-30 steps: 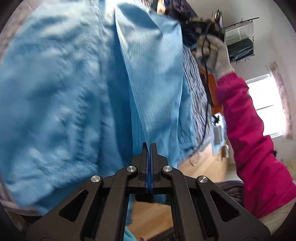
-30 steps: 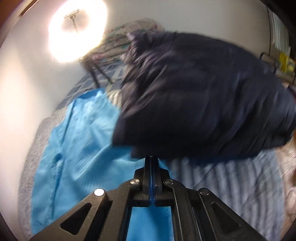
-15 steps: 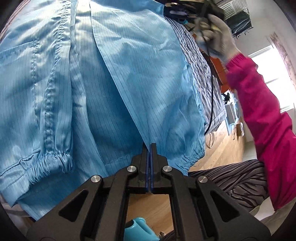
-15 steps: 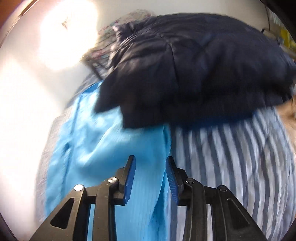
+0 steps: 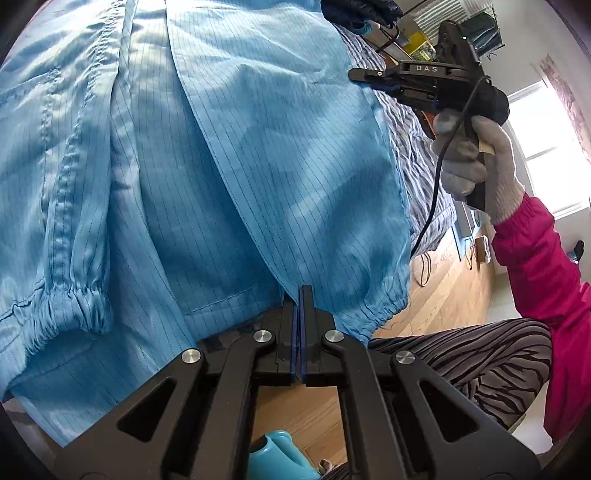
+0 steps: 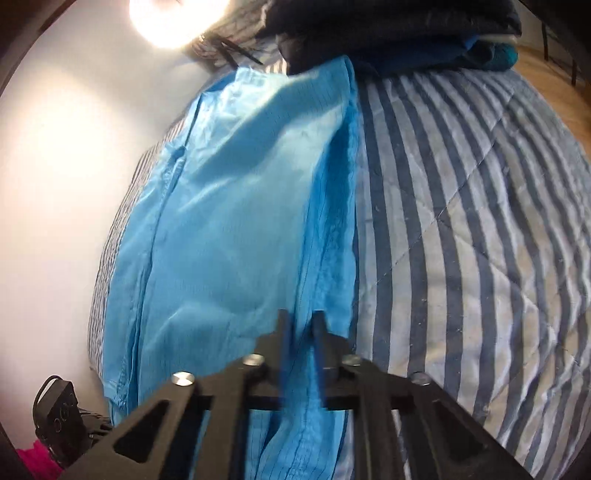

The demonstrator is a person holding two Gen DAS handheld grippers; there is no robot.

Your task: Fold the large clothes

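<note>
Right hand-held gripper [image 6: 301,328] released a second ago, jaws now parted over blue garment [image 6: 240,221] edge; left hand-held gripper [image 5: 298,295] stays clenched on hem, 6 o'clock. Garment spread on striped bed [image 6: 461,221]. Fold laid; regrasp likely next.

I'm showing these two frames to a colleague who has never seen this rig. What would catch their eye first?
The big light blue garment fills most of the left wrist view, spread on a blue-and-white striped bedcover, with the left gripper shut on its lower edge. At upper right of that view, a gloved hand in a pink sleeve holds the right gripper, whose jaws are apart over the garment's edge. A dark navy jacket lies at the far end.
</note>
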